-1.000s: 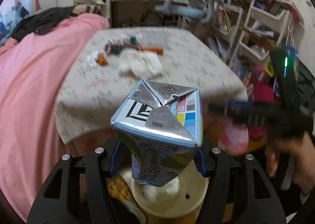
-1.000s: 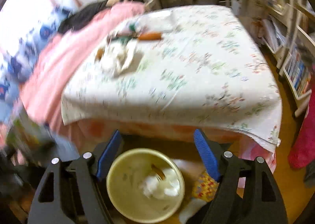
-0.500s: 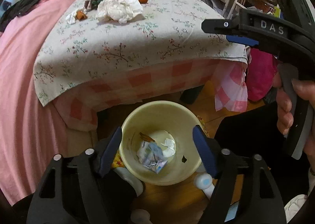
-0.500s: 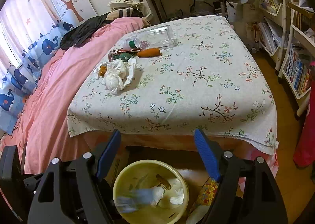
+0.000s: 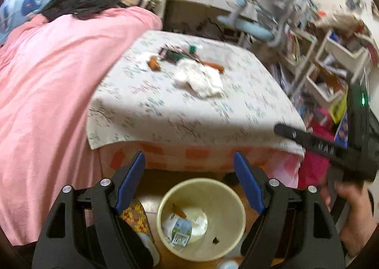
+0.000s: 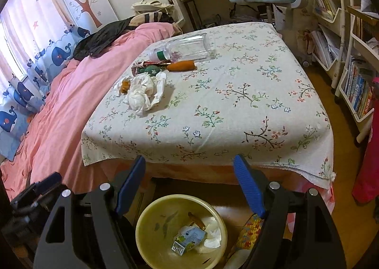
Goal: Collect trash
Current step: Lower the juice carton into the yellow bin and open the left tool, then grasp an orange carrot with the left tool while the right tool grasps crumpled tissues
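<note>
My left gripper (image 5: 188,181) hangs over the yellow bin (image 5: 200,219) on the floor, its jaws opening, with nothing between the blue pads (image 5: 129,183). The crushed carton (image 5: 180,233) lies in the bottom of that bin among white scraps. My right gripper (image 6: 189,185) is released too, jaws wide and empty, above the same bin (image 6: 181,231), where the carton (image 6: 189,239) rests beside an orange-brown scrap (image 6: 196,220) and a bit of tissue (image 6: 213,235). In the left view a hand (image 5: 353,212) grips the right tool's handle at the right edge.

Past the bin stands the table (image 6: 236,115) under a flowered cloth. Near its far left corner lie the crumpled tissues (image 6: 144,90), just beside a small orange wrapper (image 6: 124,86). Behind them, toward the far edge, are a carrot (image 6: 181,65), a green-and-red wrapper (image 6: 146,69) and a clear plastic bottle (image 6: 184,47) on its side. A pink blanket (image 6: 61,108) lies along the table's left edge.
</note>
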